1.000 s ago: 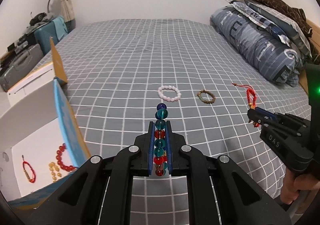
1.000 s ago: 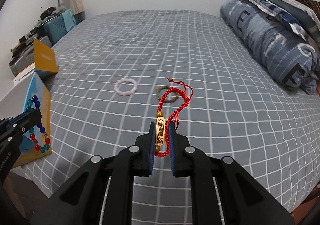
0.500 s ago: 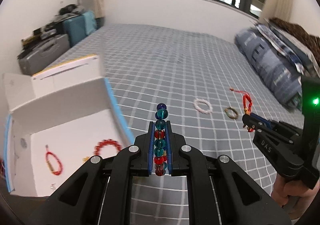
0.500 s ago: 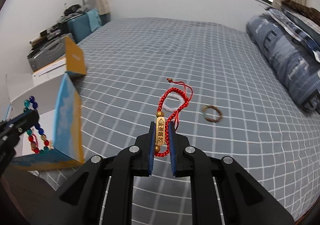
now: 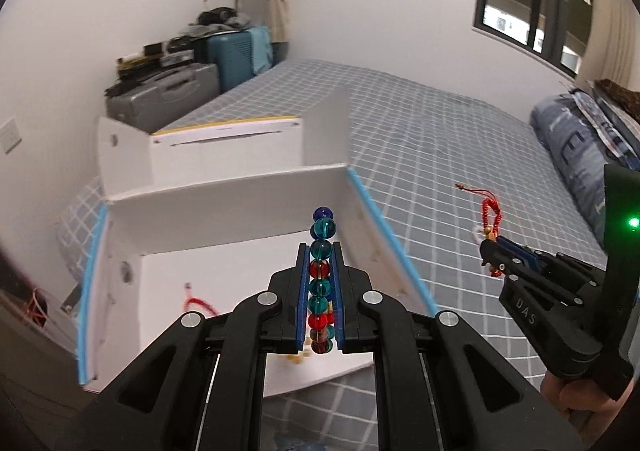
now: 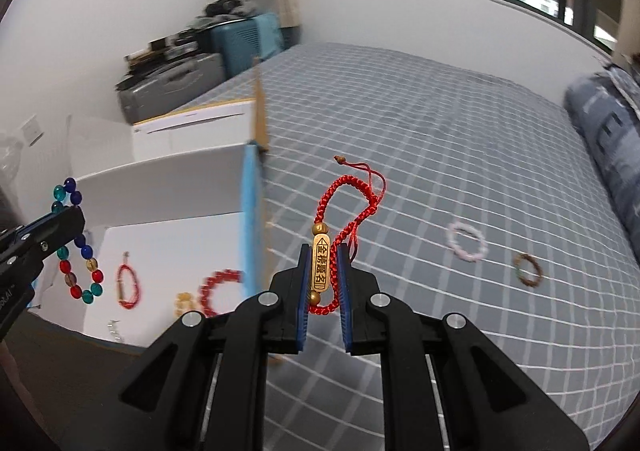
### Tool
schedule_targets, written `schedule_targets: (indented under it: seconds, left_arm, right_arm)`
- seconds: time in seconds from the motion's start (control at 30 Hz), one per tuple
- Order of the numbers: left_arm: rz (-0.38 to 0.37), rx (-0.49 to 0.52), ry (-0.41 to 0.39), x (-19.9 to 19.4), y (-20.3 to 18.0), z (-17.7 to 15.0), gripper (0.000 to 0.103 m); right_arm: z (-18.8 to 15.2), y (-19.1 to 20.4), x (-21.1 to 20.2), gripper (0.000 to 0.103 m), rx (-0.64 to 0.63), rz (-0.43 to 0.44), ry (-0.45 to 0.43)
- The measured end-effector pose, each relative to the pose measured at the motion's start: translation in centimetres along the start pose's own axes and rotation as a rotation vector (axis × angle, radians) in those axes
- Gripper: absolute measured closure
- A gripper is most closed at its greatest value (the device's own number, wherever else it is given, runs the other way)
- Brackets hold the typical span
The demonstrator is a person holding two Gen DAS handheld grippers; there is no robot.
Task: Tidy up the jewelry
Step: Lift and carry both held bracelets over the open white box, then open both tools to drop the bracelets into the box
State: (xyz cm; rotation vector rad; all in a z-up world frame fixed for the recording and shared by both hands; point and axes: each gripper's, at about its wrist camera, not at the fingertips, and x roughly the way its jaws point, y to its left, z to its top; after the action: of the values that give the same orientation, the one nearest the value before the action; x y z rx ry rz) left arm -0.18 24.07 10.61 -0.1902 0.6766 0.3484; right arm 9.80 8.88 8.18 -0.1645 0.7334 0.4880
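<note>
My left gripper (image 5: 320,251) is shut on a bracelet of teal, red and blue glass beads (image 5: 321,251) and holds it over the open white box (image 5: 224,211). It also shows in the right wrist view (image 6: 76,247). My right gripper (image 6: 323,251) is shut on a red braided cord bracelet with a gold charm (image 6: 322,263), above the bed just right of the box. In the box lie a red cord bracelet (image 6: 127,287), a red bead bracelet (image 6: 218,291) and a yellow bead one (image 6: 185,301).
A pink bead bracelet (image 6: 466,241) and a brown bead bracelet (image 6: 528,270) lie on the grey checked bedspread (image 6: 440,155). The box has blue edges and a raised lid (image 5: 224,147). Suitcases (image 5: 168,99) stand by the wall, pillows (image 5: 580,155) at right.
Both grippers have swung left with their bracelets. The left one now hangs over the open box; the right one has come up beside the box's blue edge.
</note>
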Motion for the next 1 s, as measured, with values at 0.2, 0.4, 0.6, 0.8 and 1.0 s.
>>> schedule_targets:
  seconds: [0.2,0.4,0.6,0.8,1.0]
  left_arm:
    - [0.061,-0.054,0.013,0.1,4.2,-0.5,0.093]
    - [0.117,-0.095,0.046,1.3,7.5,-1.3,0.094]
    - [0.135,-0.128,0.112,3.4,9.9,-2.2,0.093]
    - [0.151,-0.145,0.209,6.2,11.0,-3.1,0.094]
    - [0.161,-0.155,0.278,8.0,11.7,-3.8,0.093]
  right_arm:
    - [0.6,5.0,1.7,0.091,-0.059,0.07,0.005]
    - [0.6,9.2,4.0,0.091,-0.115,0.124,0.031]
    - [0.0,12.0,6.7,0.091,-0.145,0.145,0.105]
    - [-0.5,13.1,9.4,0.091,-0.154,0.15,0.198]
    - [-1.3,13.7,10.9,0.091,-0.169,0.131,0.261]
